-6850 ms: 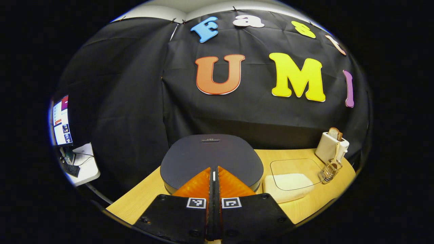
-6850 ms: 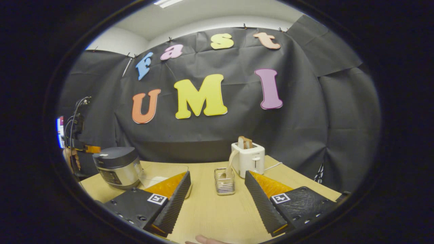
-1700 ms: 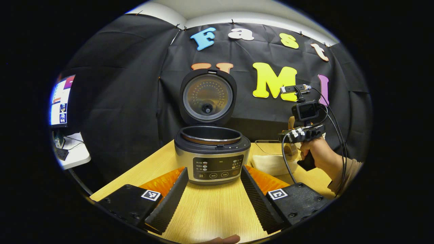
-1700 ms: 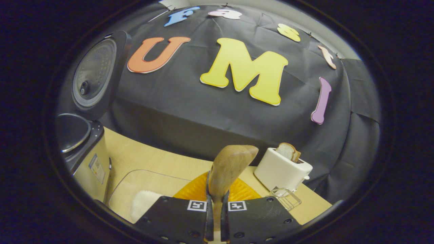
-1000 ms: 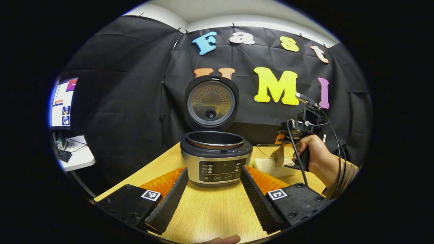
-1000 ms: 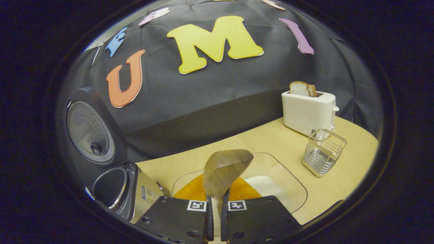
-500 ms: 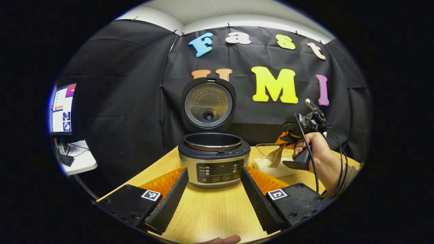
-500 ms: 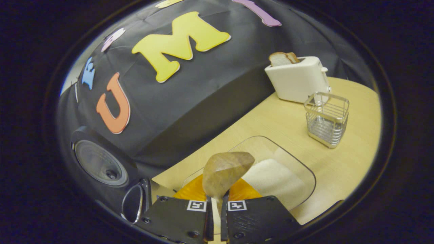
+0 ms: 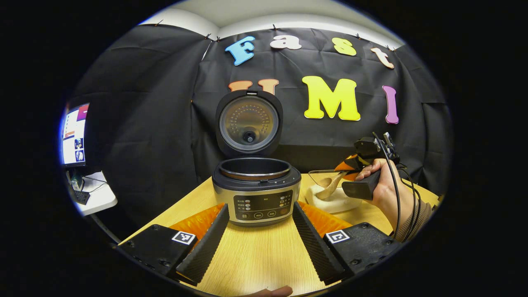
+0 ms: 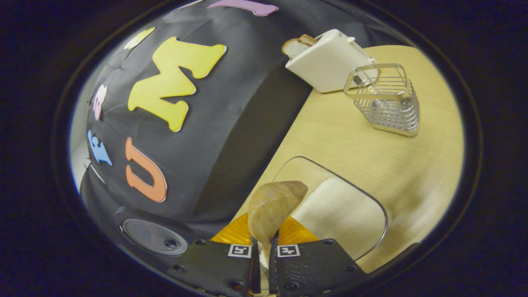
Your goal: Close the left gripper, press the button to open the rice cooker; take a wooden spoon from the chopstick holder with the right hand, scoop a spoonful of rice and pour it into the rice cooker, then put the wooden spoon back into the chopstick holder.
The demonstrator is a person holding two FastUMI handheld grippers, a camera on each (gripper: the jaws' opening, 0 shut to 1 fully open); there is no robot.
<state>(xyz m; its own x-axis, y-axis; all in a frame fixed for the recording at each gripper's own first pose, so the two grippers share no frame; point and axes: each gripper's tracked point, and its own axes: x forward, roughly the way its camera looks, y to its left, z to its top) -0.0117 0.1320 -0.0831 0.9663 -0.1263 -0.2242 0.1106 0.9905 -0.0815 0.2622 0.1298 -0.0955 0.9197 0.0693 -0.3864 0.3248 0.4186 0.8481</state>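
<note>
The rice cooker (image 9: 255, 194) stands on the table with its round lid (image 9: 248, 123) raised and its pot empty. My left gripper (image 9: 259, 235) is open in front of the cooker's button panel, holding nothing. My right gripper (image 10: 262, 243) is shut on the handle of the wooden spoon (image 10: 272, 208), whose bowl hangs over the clear container of white rice (image 10: 342, 214). In the left gripper view a hand holds that right gripper (image 9: 350, 167) tilted down, with the wooden spoon (image 9: 330, 187) dipping toward the rice container (image 9: 330, 196). The wire chopstick holder (image 10: 385, 101) stands empty farther off.
A white toaster (image 10: 328, 62) with a slice of bread stands behind the chopstick holder. The wooden table (image 9: 255, 258) ends at the black cloth wall. A monitor (image 9: 73, 134) and a small white desk sit far left. A fingertip (image 9: 272, 292) shows at the bottom edge.
The right gripper has rolled and lowered with the spoon toward the rice container. Earlier the cooker lid was pressed open and the spoon taken from the holder. The left gripper has opened and stayed put.
</note>
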